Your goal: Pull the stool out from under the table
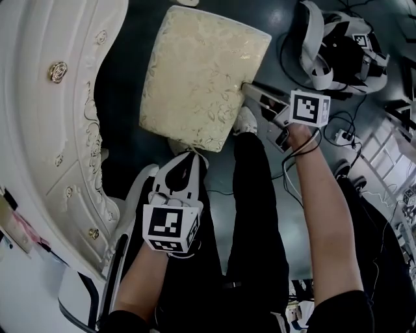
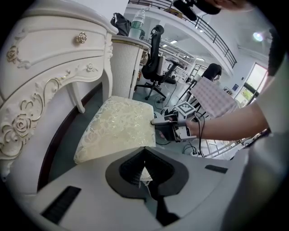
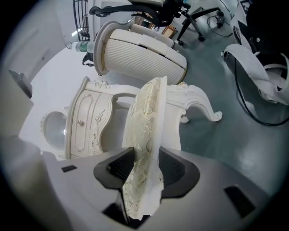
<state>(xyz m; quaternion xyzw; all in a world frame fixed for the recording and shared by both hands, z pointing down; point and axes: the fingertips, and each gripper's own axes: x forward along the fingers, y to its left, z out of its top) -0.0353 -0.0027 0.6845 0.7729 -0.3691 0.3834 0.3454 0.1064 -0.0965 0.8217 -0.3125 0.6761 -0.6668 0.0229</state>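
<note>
A white table (image 1: 39, 143), carved in scrolls and set with gilt rosette knobs (image 1: 58, 71), curves down the left; just right of it the left gripper (image 1: 193, 156) has its jaws pinched nearly together on a pale sliver at the near corner of the stool (image 1: 201, 78); the stool, a squarish cushion of cream brocade with a leafy sheen, stands on smooth dark floor (image 1: 276, 16) beside the table, a dark gap between them; the right gripper (image 1: 247, 90) clamps the cushion's thick right edge between ribbed black pads.
</note>
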